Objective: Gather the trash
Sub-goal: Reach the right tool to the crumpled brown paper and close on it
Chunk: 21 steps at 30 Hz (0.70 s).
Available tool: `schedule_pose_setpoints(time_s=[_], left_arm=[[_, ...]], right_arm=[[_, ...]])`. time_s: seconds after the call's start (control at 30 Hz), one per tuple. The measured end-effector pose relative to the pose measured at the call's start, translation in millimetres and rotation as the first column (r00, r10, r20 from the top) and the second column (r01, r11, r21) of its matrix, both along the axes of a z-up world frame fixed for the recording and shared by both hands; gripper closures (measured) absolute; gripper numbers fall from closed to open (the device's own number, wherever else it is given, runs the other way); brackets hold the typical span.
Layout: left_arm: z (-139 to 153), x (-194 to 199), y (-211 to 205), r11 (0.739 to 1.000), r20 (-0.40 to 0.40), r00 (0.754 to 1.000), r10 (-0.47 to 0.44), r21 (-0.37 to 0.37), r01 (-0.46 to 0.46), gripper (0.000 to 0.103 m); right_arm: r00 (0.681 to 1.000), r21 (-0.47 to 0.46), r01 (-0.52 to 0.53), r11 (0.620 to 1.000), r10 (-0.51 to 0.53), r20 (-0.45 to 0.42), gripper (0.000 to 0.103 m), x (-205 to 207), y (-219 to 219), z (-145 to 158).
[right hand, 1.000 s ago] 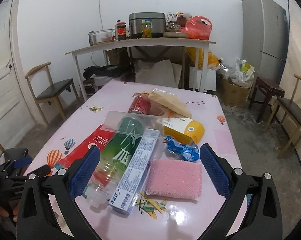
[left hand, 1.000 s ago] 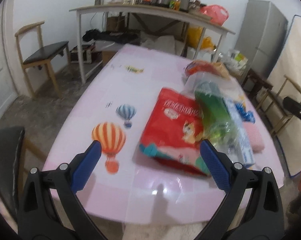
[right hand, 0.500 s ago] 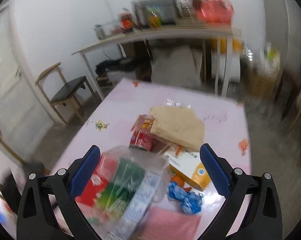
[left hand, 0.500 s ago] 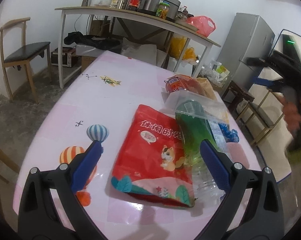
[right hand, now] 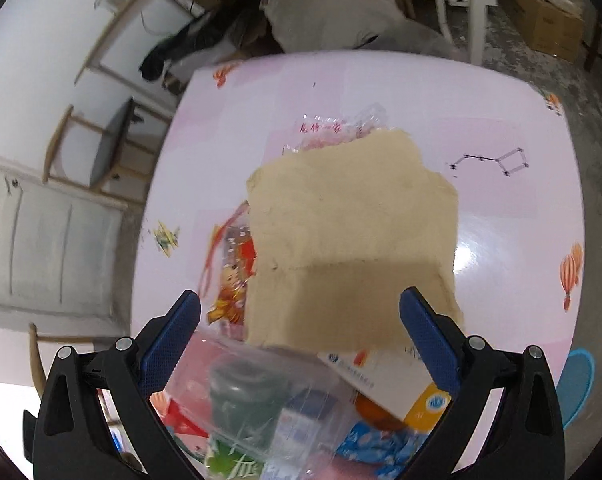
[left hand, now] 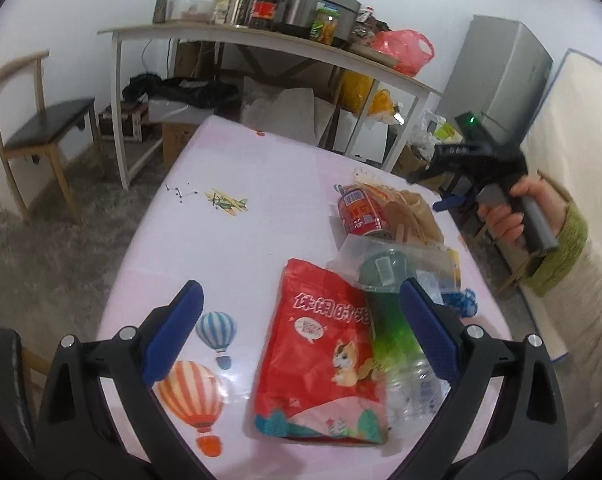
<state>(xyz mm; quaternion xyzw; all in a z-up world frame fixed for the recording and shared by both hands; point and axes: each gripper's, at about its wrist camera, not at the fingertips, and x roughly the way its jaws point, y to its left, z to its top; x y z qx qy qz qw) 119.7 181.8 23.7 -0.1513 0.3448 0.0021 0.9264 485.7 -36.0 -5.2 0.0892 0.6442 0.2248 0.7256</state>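
Observation:
Trash lies in a pile on the pink table [left hand: 241,240]. My left gripper [left hand: 301,288] is open just above the near edge, facing a red snack bag [left hand: 321,360] and a green bottle [left hand: 389,320] inside clear plastic. Beyond those lie a red can [left hand: 359,212], brown paper [left hand: 413,208] and a blue wrapper [left hand: 465,300]. A hand [left hand: 513,216] holds my right gripper [left hand: 449,196] above the far right of the pile. It looks steeply down, open [right hand: 301,298], over the brown paper [right hand: 353,240], which covers part of the red can [right hand: 233,272]. A white and orange box [right hand: 401,384] sits nearer.
A long side table [left hand: 261,36] with a cooker and jars stands beyond the pink table, with boxes and bags under it. A wooden chair [left hand: 41,120] is at the left, a grey fridge [left hand: 509,68] at the right. A crinkled clear wrapper [right hand: 333,128] lies past the paper.
My right gripper has risen, moved forward over the far end of the pile and tipped down onto the brown paper. My left gripper has drifted slightly toward the red bag.

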Motion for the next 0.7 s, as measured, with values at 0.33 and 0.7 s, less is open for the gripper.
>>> schedule_pose_setpoints(time_s=[0.33, 0.7], left_arm=[[-23.7, 9.4, -23.2, 0.995, -0.025, 1.0, -0.003, -0.1, 0.0, 0.05], [-31.4, 3.5, -39.8, 0.996, 0.021, 0.997, -0.069, -0.063, 0.071, 0.074]], right_arm=[[0.996, 0.032, -0.06, 0.998, 0.062, -0.056, 0.047, 8.1, -0.9, -17.8], [1.0, 0.084, -0.009, 0.996, 0.008, 0.015, 0.094, -6.6, -27.5, 2.7]])
